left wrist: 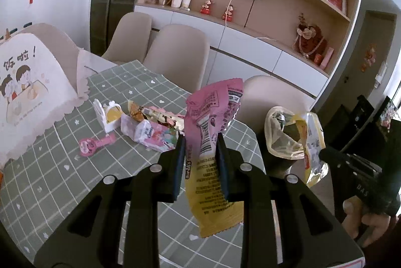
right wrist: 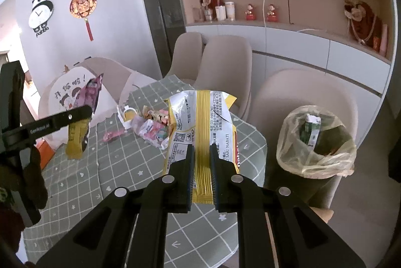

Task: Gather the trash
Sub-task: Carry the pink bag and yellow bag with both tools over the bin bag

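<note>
My left gripper (left wrist: 200, 137) is shut on a pink and yellow snack wrapper (left wrist: 213, 102), which hangs above the table. In the right wrist view the same wrapper (right wrist: 80, 132) dangles at the left. My right gripper (right wrist: 201, 146) is shut on a yellow and white snack bag (right wrist: 200, 112), also lifted off the cloth. A bin lined with a yellowish bag (right wrist: 315, 142) stands on the floor to the right of the table, with a green carton inside. More wrappers (left wrist: 150, 127) lie in a small pile on the table, beside a pink strip (left wrist: 95, 144) and a white box (left wrist: 107, 115).
The table wears a green checked cloth (left wrist: 75, 180). A white mesh food cover with a cartoon print (left wrist: 30, 92) sits at its left end. Beige chairs (left wrist: 175, 55) stand along the far side, one (right wrist: 300, 97) right behind the bin. Shelves line the back wall.
</note>
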`<state>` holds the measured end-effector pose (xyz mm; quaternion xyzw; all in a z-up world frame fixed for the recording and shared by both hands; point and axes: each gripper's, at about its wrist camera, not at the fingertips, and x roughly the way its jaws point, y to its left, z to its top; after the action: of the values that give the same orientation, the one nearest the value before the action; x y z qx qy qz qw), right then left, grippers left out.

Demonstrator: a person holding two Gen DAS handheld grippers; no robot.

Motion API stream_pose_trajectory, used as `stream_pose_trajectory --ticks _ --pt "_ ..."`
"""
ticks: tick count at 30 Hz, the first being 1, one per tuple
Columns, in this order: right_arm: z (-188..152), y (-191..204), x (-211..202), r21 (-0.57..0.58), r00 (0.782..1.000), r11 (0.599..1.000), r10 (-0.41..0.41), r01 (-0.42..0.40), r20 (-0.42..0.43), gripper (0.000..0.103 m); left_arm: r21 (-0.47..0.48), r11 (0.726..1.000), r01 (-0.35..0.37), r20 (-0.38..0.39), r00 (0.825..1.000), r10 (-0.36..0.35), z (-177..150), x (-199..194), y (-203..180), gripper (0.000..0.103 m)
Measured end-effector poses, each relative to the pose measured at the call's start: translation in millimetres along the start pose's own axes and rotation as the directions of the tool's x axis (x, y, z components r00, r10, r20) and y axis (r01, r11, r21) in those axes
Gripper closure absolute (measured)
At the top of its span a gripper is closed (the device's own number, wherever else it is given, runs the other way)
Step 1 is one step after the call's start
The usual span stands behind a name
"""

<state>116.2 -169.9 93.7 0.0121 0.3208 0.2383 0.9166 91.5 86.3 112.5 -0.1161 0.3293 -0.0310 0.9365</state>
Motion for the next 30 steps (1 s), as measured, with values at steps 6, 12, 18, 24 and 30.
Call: stream_pose_trajectory --ticks 6,12,18,24,30 --pt "17 -36 -5 -0.019 0.999 1.000 0.018 -0.018 0.048 0.090 -0.025 1.000 0.016 -0.002 1.000 -0.017 13 20 -35 0.079" --pt "42 -97 -6 -0.014 0.996 0.999 -0.033 0.034 0.087 0.090 -0.055 0.996 0.071 -0.004 0.997 -0.071 33 62 -77 0.078" --pt "68 -172 -11 -0.015 0.981 0.987 -0.155 0.158 0.116 0.090 -0.002 0.988 0.158 -0.045 0.987 -0.157 60 125 -148 0.078" --pt "73 -249 -13 0.065 0.961 0.965 -0.261 0.256 0.092 0.090 0.037 0.967 0.253 -0.143 0.959 -0.246 63 197 -218 0.078" --pt "63 -301 -1 0.168 0.956 0.945 -0.292 0.282 0.034 0.090 0.071 0.949 0.308 -0.224 0.932 -0.286 58 245 -258 0.078"
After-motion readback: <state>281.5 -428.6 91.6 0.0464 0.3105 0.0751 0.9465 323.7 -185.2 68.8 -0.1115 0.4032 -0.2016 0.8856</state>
